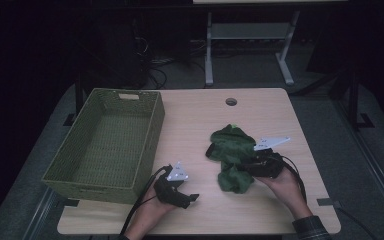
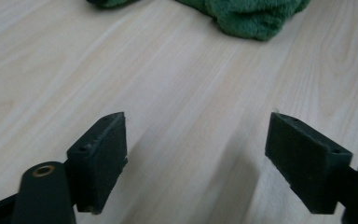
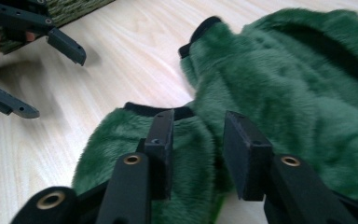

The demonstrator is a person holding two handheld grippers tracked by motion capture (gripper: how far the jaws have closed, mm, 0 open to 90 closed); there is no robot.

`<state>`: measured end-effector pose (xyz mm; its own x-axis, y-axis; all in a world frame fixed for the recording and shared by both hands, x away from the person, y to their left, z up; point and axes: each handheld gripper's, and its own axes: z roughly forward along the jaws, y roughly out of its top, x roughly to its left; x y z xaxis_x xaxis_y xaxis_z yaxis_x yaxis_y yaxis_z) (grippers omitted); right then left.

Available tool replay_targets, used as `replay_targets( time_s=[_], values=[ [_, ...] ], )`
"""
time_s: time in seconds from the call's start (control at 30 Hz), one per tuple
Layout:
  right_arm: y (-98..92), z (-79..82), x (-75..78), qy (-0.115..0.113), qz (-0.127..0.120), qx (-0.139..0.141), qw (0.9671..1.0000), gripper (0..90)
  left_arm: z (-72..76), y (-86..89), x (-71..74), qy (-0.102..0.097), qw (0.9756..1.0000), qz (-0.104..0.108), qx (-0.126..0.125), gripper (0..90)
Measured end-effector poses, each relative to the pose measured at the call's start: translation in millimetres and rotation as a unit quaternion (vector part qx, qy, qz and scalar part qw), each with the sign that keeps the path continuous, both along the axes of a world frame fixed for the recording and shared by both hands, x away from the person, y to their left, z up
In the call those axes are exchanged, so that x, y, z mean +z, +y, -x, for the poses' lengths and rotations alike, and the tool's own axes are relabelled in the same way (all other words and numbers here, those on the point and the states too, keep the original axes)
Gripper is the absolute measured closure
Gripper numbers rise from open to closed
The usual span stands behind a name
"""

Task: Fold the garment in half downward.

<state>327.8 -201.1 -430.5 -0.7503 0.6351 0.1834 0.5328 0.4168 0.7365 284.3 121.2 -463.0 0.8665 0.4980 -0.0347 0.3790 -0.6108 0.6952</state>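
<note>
A green plush garment with black trim lies crumpled on the right half of the wooden table. My right gripper rests at its right side. In the right gripper view the jaws stand a little apart just over the fur, with no fold pinched between the pads. My left gripper lies near the table's front edge, left of the garment. Its jaws are wide open over bare wood, with the garment's edge farther off. From the right gripper's camera the left gripper is also seen open.
An empty green woven basket takes up the left part of the table, its corner close behind the left gripper. A round cable hole sits near the far edge. Beyond the table are a desk frame and cables on the floor.
</note>
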Motion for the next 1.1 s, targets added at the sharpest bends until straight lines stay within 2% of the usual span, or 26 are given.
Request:
replay_targets(
  time_s=[0.17,0.23,0.27,0.37,0.4,0.53,0.57,0.6,0.7,0.73,0.77,0.8,0.9,0.97,1.1],
  values=[
    [-7.8,-3.7,6.9,-0.012,0.000,-0.008,0.9999,60.8,-10.3,-4.7,10.3,0.002,0.9999,0.009,-0.009,29.4],
    [-10.7,-6.3,9.3,-0.016,0.006,-0.008,0.9998,60.2,-15.3,-7.2,15.4,0.000,0.9998,0.015,-0.012,36.6],
    [-12.2,-7.2,10.8,-0.019,0.006,-0.008,0.9998,59.9,-18.3,-9.1,18.4,0.000,0.9998,0.016,-0.014,36.6],
    [-16.3,-10.3,15.8,-0.022,0.002,-0.018,0.9996,59.2,-26.2,-13.5,25.1,-0.003,0.9996,0.022,-0.017,41.4],
    [-18.2,-11.4,16.6,-0.029,-0.002,-0.019,0.9994,59.0,-29.1,-15.3,27.9,-0.004,0.9996,0.024,-0.017,42.9],
    [-23.2,-19.4,19.5,-0.028,0.004,-0.031,0.9991,57.0,-45.9,-25.3,38.3,-0.017,0.9992,0.028,-0.022,51.2],
    [-23.2,-19.4,19.5,-0.028,0.004,-0.031,0.9991,57.0,-45.9,-25.3,38.3,-0.017,0.9992,0.028,-0.022,52.6],
    [-24.0,-23.0,21.0,-0.025,0.007,-0.034,0.9991,57.2,-52.3,-30.5,40.1,-0.015,0.9993,0.027,-0.020,54.4],
    [-26.1,-27.1,21.3,-0.023,0.006,-0.035,0.9991,57.4,-58.7,-34.9,41.8,-0.019,0.9993,0.024,-0.023,57.6],
    [-27.9,-32.3,21.5,-0.020,0.011,-0.039,0.9990,57.0,-65.8,-39.4,44.0,-0.021,0.9993,0.019,-0.023,59.4],
    [-27.9,-32.3,21.5,-0.020,0.011,-0.039,0.9990,57.0,-65.8,-39.4,44.0,-0.021,0.9993,0.019,-0.023,60.5],
    [-30.5,-38.1,22.3,-0.013,0.006,-0.042,0.9990,56.3,-69.8,-41.6,44.8,-0.021,0.9993,0.021,-0.022,61.3],
    [-33.6,-44.7,21.7,-0.015,-0.005,-0.051,0.9986,56.6,-82.8,-47.3,47.6,-0.015,0.9994,0.022,-0.021,63.1],
    [-34.5,-51.2,20.9,-0.009,0.003,-0.053,0.9985,56.4,-92.1,-51.9,50.5,-0.015,0.9995,0.023,-0.018,65.2],
    [-35.4,-63.0,18.7,-0.014,0.005,-0.058,0.9982,57.1,-108.1,-60.3,52.5,-0.020,0.9996,0.014,-0.013,66.1]
  ],
)
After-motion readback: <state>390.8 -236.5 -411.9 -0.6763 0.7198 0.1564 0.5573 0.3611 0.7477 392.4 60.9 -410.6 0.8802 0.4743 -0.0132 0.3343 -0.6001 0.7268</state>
